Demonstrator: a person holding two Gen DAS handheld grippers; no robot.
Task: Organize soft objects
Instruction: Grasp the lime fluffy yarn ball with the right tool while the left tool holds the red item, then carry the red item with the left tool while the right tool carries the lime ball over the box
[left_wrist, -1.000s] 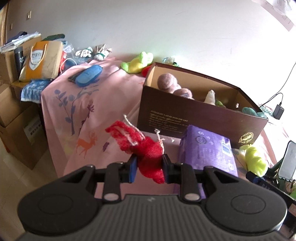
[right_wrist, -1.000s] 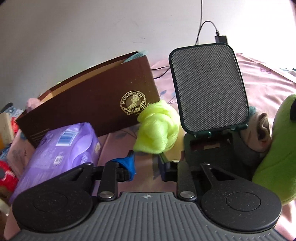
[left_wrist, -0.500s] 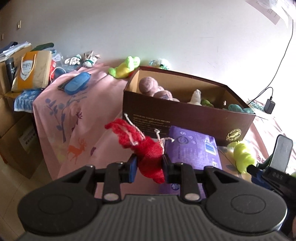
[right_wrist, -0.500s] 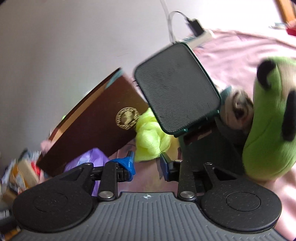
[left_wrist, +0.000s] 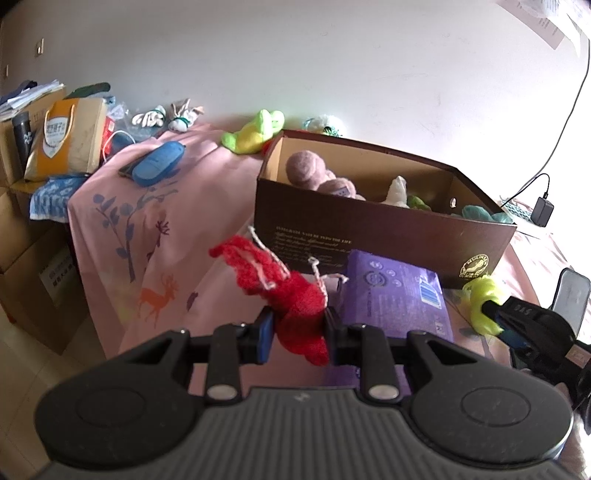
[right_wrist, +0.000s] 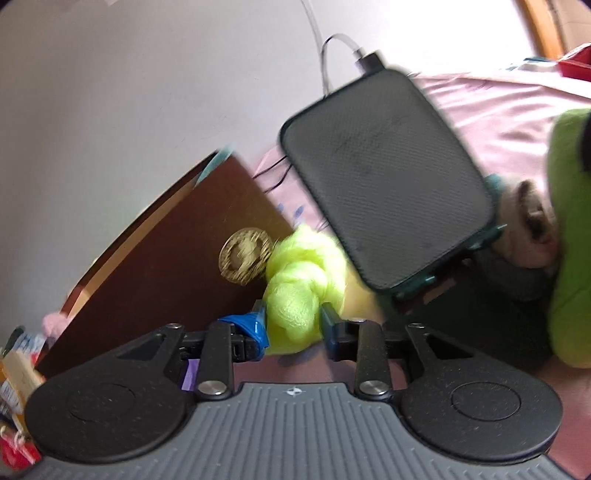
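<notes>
My left gripper (left_wrist: 297, 326) is shut on a red knitted piece (left_wrist: 284, 288) with pale strings and holds it above the pink cloth, in front of the brown box (left_wrist: 369, 229). The box holds pink yarn balls (left_wrist: 306, 171) and other soft things. My right gripper (right_wrist: 293, 325) has its fingers on both sides of a neon yellow yarn bundle (right_wrist: 299, 280), pressed against it, beside the box's end (right_wrist: 177, 266). The left wrist view shows that bundle (left_wrist: 482, 304) at the right gripper's tip.
A purple wipes pack (left_wrist: 395, 295) lies in front of the box. A dark phone on a stand (right_wrist: 388, 184) and a green plush (right_wrist: 569, 236) sit right of the bundle. A blue case (left_wrist: 157, 168), a green plush (left_wrist: 255, 129) and cartons (left_wrist: 33, 240) are further left.
My right gripper has moved forward onto the yellow yarn bundle, which now sits between its fingers. My left gripper has risen and drawn back with the red piece, so the box looks farther.
</notes>
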